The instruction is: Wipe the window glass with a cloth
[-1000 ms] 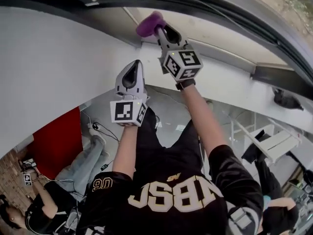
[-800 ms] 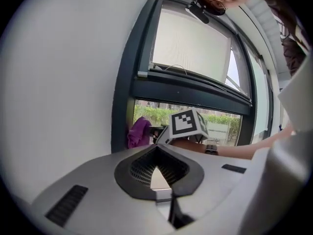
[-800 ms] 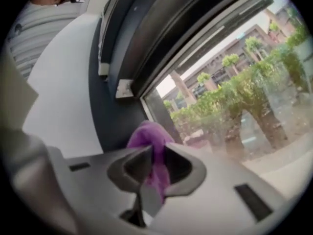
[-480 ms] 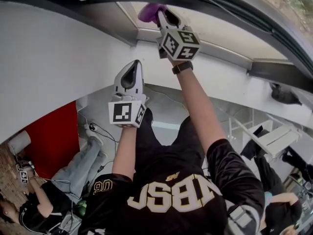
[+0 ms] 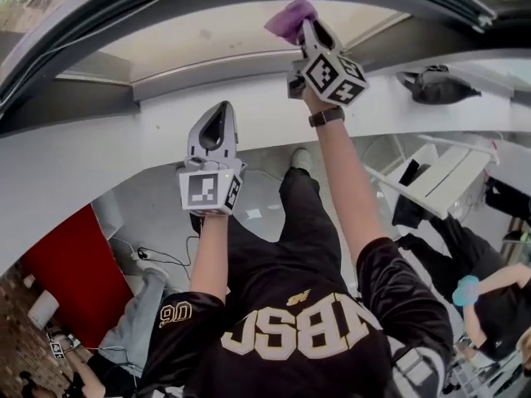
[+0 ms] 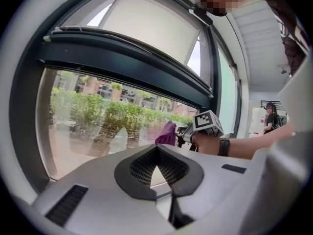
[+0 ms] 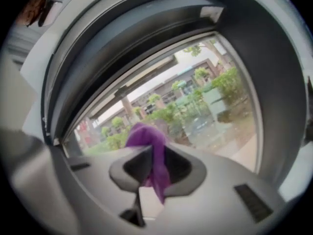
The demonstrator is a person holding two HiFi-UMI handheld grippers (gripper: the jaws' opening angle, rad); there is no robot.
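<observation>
We note: R hand-held gripper [image 7: 155, 156] pinching purple cloth [image 7: 145, 137], cloth up at window glass [image 7: 215, 109]. L hand-held gripper [image 6: 156, 153] jaws pressed together, nothing betw. them.

Held between the jaws of the right gripper [image 5: 305, 28]: cloth [image 5: 289, 19], far up against the window glass [image 6: 93, 116], seemingly touching it. Lower and left, nearer the body: left gripper [image 5: 221, 111], well apart from the cloth. Around the glass: window frame [image 6: 127, 67].
</observation>
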